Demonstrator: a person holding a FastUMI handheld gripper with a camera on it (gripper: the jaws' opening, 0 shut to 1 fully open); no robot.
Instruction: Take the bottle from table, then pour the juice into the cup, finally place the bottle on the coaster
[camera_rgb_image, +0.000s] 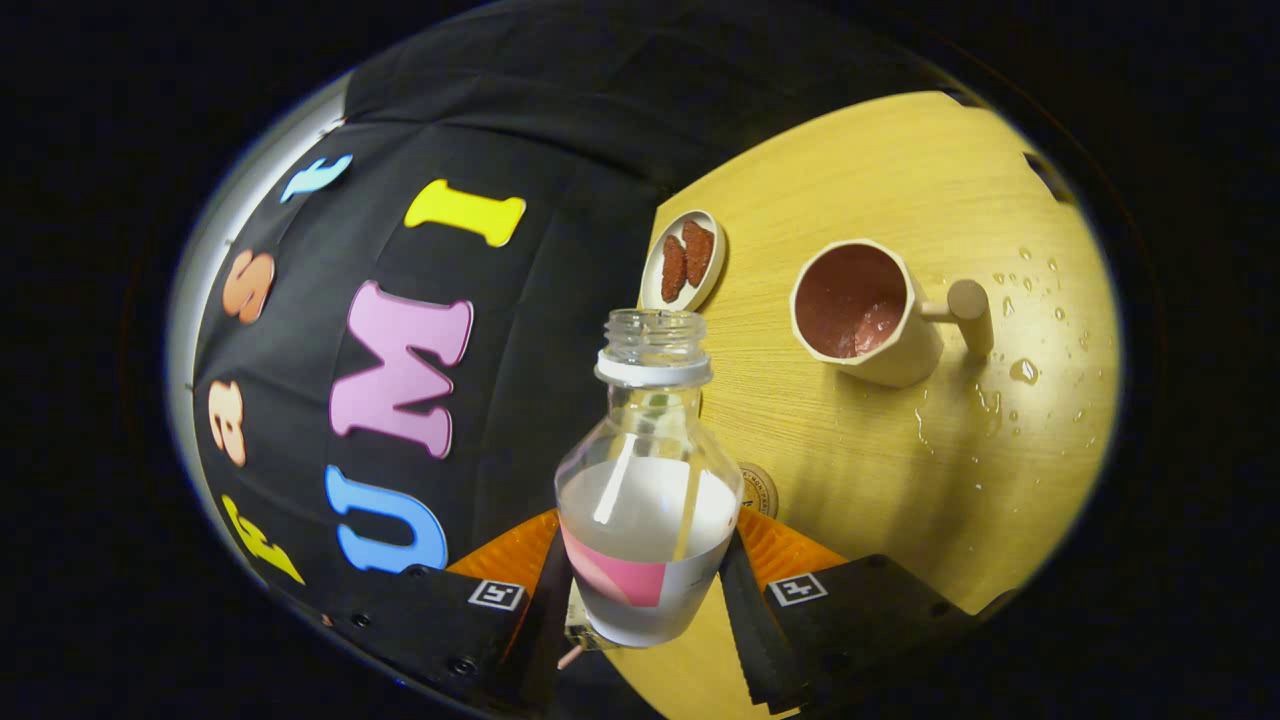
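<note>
the round wooden table (880, 470) takes up most of the scene, tilted in the view and backed by the booth's black cloth wall, and its top is wet with scattered drops and a thin run of liquid (1020, 371) beside the cup. the clear, uncapped plastic bottle (648, 480) comes next: it is clamped between the two fingers of the gripper (645, 590), both pressing on its labelled lower body, its open neck pointing away from them. it looks lifted off the table, with pale juice filling the lower part. beyond and to one side stands the faceted cup (865, 312) with a peg handle, a little liquid already in it. a small oval dish (682, 262) holding two brown pieces lies near the table's edge, and a sliver of a round coaster (760, 490) peeks out just behind the bottle.

the likely risks: the mouth is well apart from the cup, so tipping now would add to the spill, and the wet top could let the bottle slide on set-down.
</note>
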